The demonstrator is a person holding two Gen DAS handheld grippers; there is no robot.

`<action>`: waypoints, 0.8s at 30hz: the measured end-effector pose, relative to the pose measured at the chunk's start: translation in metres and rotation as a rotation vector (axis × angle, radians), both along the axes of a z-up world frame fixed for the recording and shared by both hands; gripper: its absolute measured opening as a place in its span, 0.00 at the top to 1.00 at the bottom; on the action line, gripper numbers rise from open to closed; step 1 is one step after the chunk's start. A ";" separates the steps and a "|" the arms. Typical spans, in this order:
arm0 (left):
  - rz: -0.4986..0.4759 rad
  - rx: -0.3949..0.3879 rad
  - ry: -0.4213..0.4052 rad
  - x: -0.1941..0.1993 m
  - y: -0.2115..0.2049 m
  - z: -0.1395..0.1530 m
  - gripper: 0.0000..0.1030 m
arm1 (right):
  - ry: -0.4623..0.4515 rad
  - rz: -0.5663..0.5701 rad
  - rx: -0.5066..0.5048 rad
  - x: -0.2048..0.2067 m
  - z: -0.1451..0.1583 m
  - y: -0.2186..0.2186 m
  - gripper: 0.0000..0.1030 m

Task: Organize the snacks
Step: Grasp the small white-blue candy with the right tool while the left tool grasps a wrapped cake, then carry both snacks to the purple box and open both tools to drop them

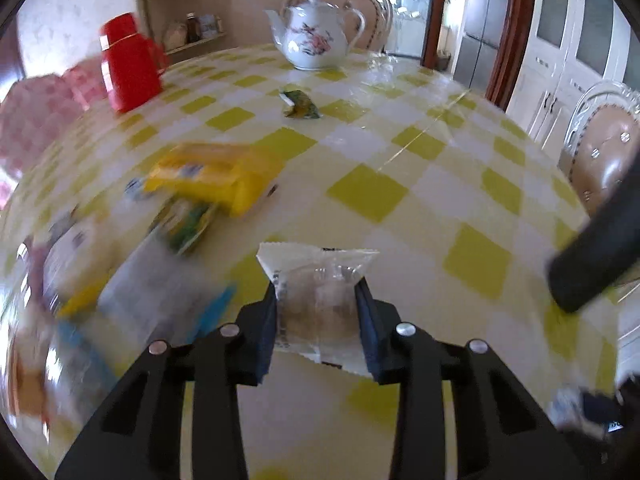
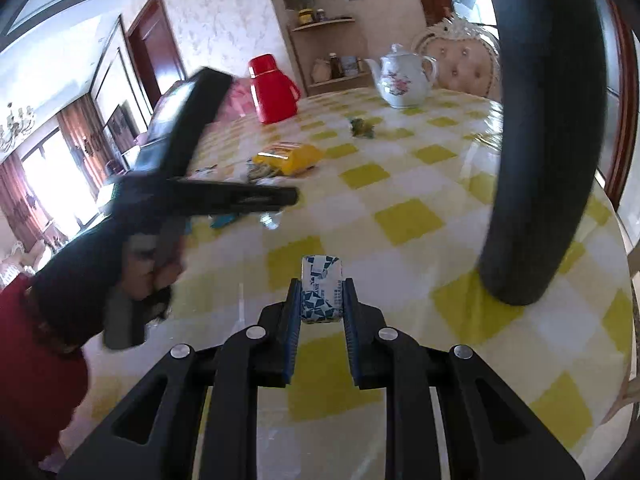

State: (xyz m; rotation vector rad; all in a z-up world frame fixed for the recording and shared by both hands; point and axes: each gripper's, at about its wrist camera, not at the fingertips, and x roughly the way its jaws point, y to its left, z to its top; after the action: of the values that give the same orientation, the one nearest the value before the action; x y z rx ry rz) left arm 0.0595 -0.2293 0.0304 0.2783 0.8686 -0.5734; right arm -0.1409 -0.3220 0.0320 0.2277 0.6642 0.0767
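My left gripper [image 1: 317, 286] is shut on a clear-wrapped round pastry packet [image 1: 320, 264], held just above the yellow-and-white checked table [image 1: 440, 184]. My right gripper [image 2: 322, 284] is shut on a small blue-and-white patterned packet [image 2: 322, 270]. In the right wrist view the left gripper [image 2: 290, 198] shows side-on at the left, held by a gloved hand [image 2: 160, 276]. A yellow snack bag [image 1: 216, 180] and a green packet [image 1: 188, 224] lie ahead on the left. Farther back lies a small green wrapped sweet [image 1: 300, 104]. More packets at the far left [image 1: 80, 280] are blurred.
A red flask [image 1: 128, 64] and a white flowered teapot [image 1: 316, 40] stand at the table's far side. A thick black curved object [image 2: 548, 120] hangs close to the right camera and also shows at the right [image 1: 596, 252]. A padded chair [image 1: 600, 152] stands at the right edge.
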 end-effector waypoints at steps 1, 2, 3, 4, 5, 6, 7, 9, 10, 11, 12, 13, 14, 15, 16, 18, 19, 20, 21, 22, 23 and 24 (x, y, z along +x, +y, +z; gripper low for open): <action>0.006 0.001 -0.009 -0.006 0.009 0.003 0.65 | 0.005 0.017 0.003 0.000 0.001 0.006 0.80; 0.013 0.004 -0.025 -0.019 0.023 0.008 0.65 | 0.005 0.033 0.005 0.000 0.001 0.011 0.80; 0.016 0.003 -0.033 -0.029 0.035 0.012 0.65 | 0.005 0.047 -0.004 -0.001 0.002 0.018 0.80; 0.018 -0.001 -0.034 -0.037 0.046 0.016 0.65 | 0.004 0.058 -0.021 0.000 0.003 0.026 0.80; 0.022 -0.007 -0.029 -0.047 0.060 0.018 0.65 | 0.006 0.074 -0.031 0.000 0.004 0.035 0.80; 0.025 -0.010 -0.027 -0.055 0.070 0.019 0.65 | 0.008 0.088 -0.030 0.000 0.004 0.043 0.80; 0.031 -0.012 -0.026 -0.063 0.081 0.020 0.65 | 0.009 0.102 -0.028 0.000 0.005 0.050 0.80; 0.052 -0.020 -0.020 -0.080 0.107 0.020 0.65 | 0.009 0.126 -0.046 -0.003 0.006 0.066 0.80; 0.061 -0.021 -0.016 -0.088 0.119 0.020 0.65 | 0.011 0.137 -0.050 -0.003 0.006 0.073 0.80; 0.067 -0.019 -0.014 -0.094 0.128 0.020 0.65 | 0.013 0.150 -0.052 -0.004 0.006 0.081 0.80; 0.074 -0.017 -0.011 -0.102 0.138 0.020 0.65 | 0.014 0.159 -0.056 -0.006 0.006 0.087 0.80; 0.082 -0.015 -0.007 -0.112 0.150 0.020 0.65 | 0.013 0.170 -0.066 -0.008 0.007 0.096 0.80; 0.086 -0.014 -0.008 -0.118 0.157 0.020 0.65 | 0.012 0.178 -0.069 -0.010 0.007 0.102 0.80; 0.093 -0.012 -0.012 -0.126 0.167 0.021 0.64 | 0.013 0.191 -0.071 -0.012 0.007 0.108 0.80; 0.098 -0.011 -0.014 -0.132 0.174 0.020 0.64 | 0.013 0.204 -0.071 -0.014 0.008 0.114 0.80; 0.111 -0.014 -0.010 -0.146 0.192 0.021 0.64 | 0.007 0.230 -0.082 -0.022 0.010 0.130 0.80; 0.122 -0.018 -0.007 -0.155 0.202 0.021 0.64 | 0.002 0.248 -0.088 -0.025 0.012 0.139 0.80; 0.130 -0.023 -0.005 -0.161 0.210 0.021 0.64 | 0.000 0.263 -0.091 -0.029 0.013 0.145 0.80; 0.138 -0.027 -0.004 -0.167 0.218 0.021 0.64 | -0.003 0.276 -0.096 -0.031 0.014 0.152 0.80; 0.147 -0.027 -0.005 -0.174 0.226 0.022 0.64 | -0.007 0.296 -0.105 -0.036 0.015 0.161 0.80; 0.160 -0.024 -0.014 -0.183 0.235 0.023 0.64 | -0.011 0.310 -0.109 -0.039 0.015 0.168 0.80; 0.171 -0.022 -0.022 -0.189 0.242 0.025 0.64 | -0.013 0.324 -0.112 -0.042 0.016 0.174 0.80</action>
State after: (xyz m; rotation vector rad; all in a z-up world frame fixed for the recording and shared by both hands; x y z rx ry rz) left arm -0.1297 0.0131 0.0551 0.1879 0.8552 -0.4196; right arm -0.1832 -0.1476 0.0482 0.0104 0.6855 0.3509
